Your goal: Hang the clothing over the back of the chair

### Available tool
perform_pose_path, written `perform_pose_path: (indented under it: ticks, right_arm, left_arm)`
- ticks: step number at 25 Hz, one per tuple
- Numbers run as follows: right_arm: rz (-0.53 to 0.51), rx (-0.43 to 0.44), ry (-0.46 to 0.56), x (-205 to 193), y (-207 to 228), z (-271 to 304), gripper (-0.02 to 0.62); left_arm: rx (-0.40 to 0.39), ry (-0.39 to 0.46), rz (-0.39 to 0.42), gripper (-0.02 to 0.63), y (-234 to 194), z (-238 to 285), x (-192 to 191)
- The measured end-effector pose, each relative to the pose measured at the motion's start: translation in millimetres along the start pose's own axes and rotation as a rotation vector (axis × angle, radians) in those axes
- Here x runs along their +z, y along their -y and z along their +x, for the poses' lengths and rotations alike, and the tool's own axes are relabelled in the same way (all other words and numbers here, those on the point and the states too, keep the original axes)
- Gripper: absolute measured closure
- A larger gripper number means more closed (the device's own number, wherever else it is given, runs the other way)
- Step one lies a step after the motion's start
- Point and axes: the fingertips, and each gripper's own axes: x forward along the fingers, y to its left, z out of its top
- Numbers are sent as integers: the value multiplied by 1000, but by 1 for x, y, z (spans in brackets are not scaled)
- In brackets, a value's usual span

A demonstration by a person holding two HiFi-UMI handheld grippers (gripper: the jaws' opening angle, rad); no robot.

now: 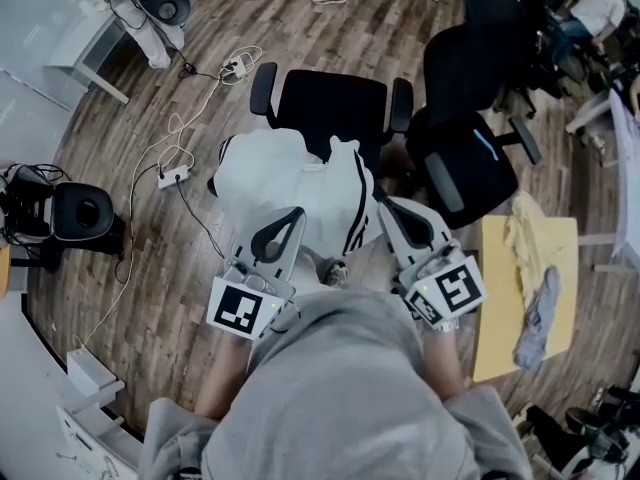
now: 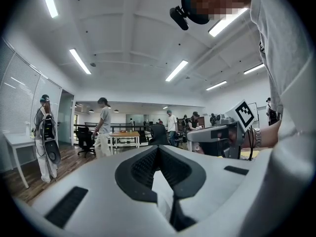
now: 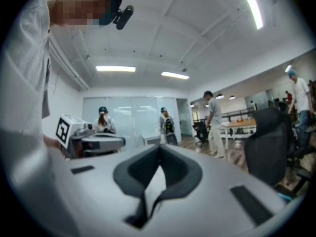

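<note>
While left tongs [image 1: 292, 216] and right tongs [image 1: 390, 211] both pinch the white shirt [image 1: 280, 183] just before the chair [image 1: 335, 108], an uneven drape could let it slide off the back.

The white garment [image 1: 290, 193] hides the near part of the black chair [image 1: 335, 103]; far people [image 2: 104, 127] are too small to detail.

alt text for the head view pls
Seen from above, a person holds a white garment with black stripes between the left tongs and right tongs, both shut on it, in front of a black office chair on a wooden floor.
</note>
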Motion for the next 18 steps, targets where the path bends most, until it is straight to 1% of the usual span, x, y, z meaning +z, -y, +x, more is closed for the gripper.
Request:
perform_pose_path:
  ticks: [6,18]
  right_arm:
    - [6,5,-13,-7,1,-3,561]
    - [1,-34,-28,-9,14,-22,561]
  left_arm:
    - [7,-9,2,577,1,3,-2]
    - [-23,-5,10,577,14,12,-2]
